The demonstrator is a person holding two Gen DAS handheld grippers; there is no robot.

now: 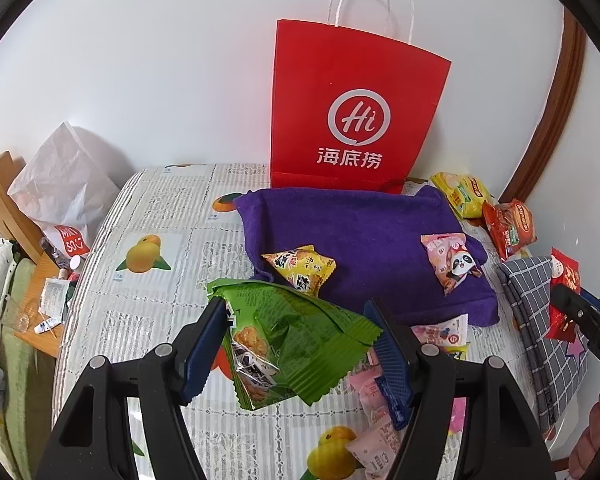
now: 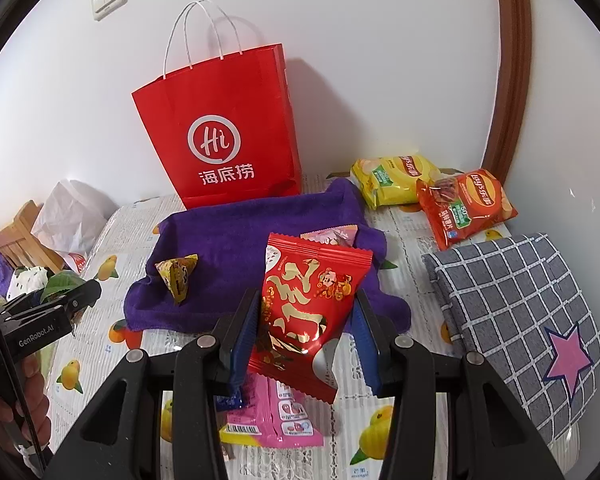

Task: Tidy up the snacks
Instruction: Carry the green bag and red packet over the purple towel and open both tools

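Back wall: blocked by upright red paper bag (image 1: 356,120).
Centre: purple towel (image 1: 364,240) carrying a yellow packet (image 1: 302,268) and a pink packet (image 1: 452,264), bare cloth between them.
Left: open patterned surface (image 1: 160,216).
Right: crowded with chip bags (image 2: 428,196) and checked cloth (image 2: 512,296).
Near edge: pink packets (image 2: 276,412) underfoot.

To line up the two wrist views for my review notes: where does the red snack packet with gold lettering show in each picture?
Left wrist view: the red snack packet sits at the far right edge, held in the right gripper, over the grey checked cloth.
Right wrist view: the same packet fills the lower centre, clamped between the blue pads.
Shared landmark: the red paper bag standing behind the purple towel.
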